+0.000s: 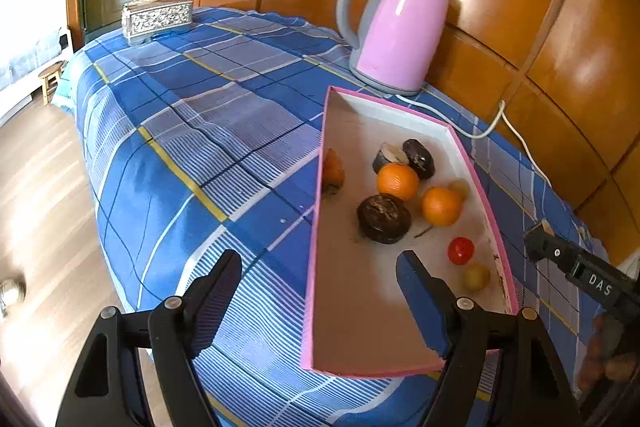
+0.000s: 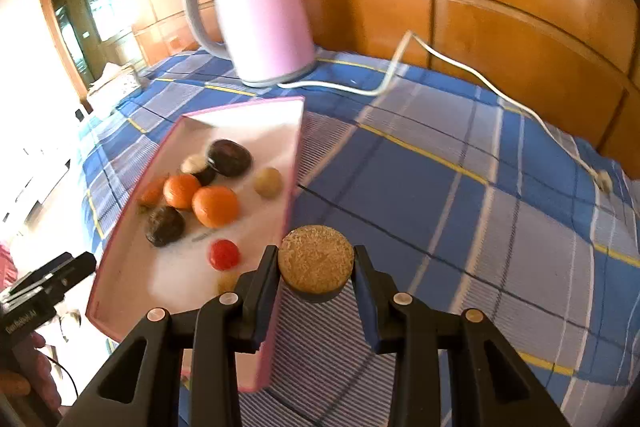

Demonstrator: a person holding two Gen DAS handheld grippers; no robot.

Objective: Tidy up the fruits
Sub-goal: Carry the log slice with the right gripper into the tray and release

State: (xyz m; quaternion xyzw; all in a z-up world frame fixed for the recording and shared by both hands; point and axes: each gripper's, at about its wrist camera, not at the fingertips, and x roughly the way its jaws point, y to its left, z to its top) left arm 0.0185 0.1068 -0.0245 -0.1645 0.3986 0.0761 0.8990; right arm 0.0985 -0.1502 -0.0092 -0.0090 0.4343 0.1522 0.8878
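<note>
Right wrist view puts the nearest risk between the jaws of the right gripper point(image 2: 316, 269): they pinch a round brown fruit point(image 2: 316, 259) with a rough tan top, gripped only at its two sides. It hangs over the checked cloth point(image 2: 460, 187), just to the right of the pink tray point(image 2: 294, 163). I judge that the grip on such a round body is thin; a quick swing could let it roll out and drop on the cloth, or over the table edge.

Just left of those jaws runs the tray's right wall. If the fruit travels across too low, the left finger could catch that wall and shove or tip the light tray, sending the loose fruit rolling.

Ahead and left of the jaws, inside the tray, lie a red fruit point(image 2: 224, 254), two oranges point(image 2: 215, 206), dark round fruits point(image 2: 165, 226) and a pale one point(image 2: 268, 182). They crowd the middle, so a drop there may knock them together; the bare near end looks safer.

Left wrist view shows the left gripper point(image 1: 318, 287) spread and empty, its left finger over the cloth and its right finger over the tray's near floor. It could collide with the incoming right gripper.

Farther beyond the jaws stand a pink kettle point(image 1: 400, 27), its white cord point(image 2: 440, 59) trailing over the cloth, and a tissue box point(image 1: 158, 17).
</note>
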